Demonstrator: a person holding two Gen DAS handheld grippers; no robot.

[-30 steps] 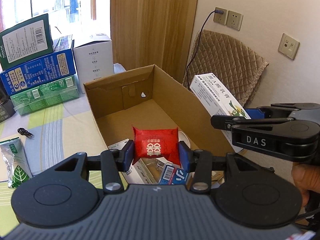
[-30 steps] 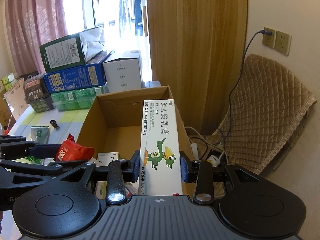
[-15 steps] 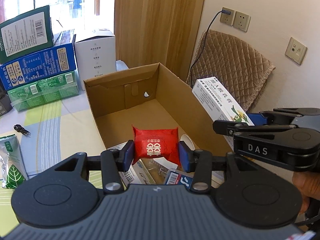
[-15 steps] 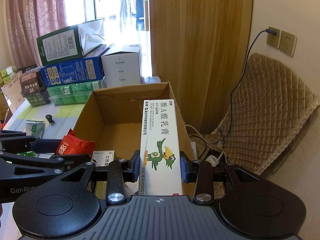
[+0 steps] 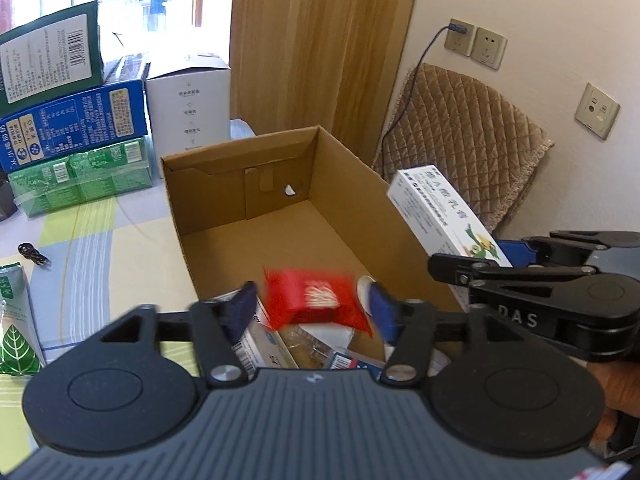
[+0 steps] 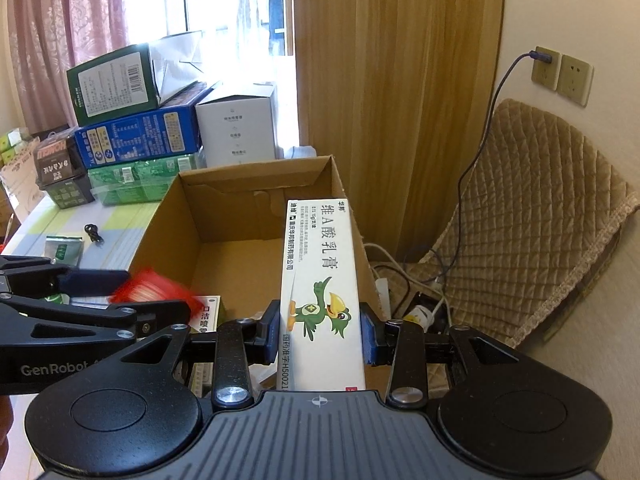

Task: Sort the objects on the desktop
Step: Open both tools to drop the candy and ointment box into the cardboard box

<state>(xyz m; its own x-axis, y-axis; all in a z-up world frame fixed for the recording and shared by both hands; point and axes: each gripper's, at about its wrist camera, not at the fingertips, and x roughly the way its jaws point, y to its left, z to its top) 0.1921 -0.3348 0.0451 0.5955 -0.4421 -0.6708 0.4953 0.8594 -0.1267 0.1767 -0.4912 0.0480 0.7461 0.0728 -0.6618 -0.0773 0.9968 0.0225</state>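
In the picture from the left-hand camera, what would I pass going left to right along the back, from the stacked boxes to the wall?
Green box → blue box → white box → cardboard box → quilted chair → wall socket.

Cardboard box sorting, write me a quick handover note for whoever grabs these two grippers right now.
Left gripper: jaws opening, red packet between them, blurred, apparently dropping into the cardboard box.
Right gripper: shut on the white ointment carton, held over the box's right wall.
Done: several small packs already lie at the box's near end.
Left: release the carton; the green leaf sachet and black cable remain on the table.
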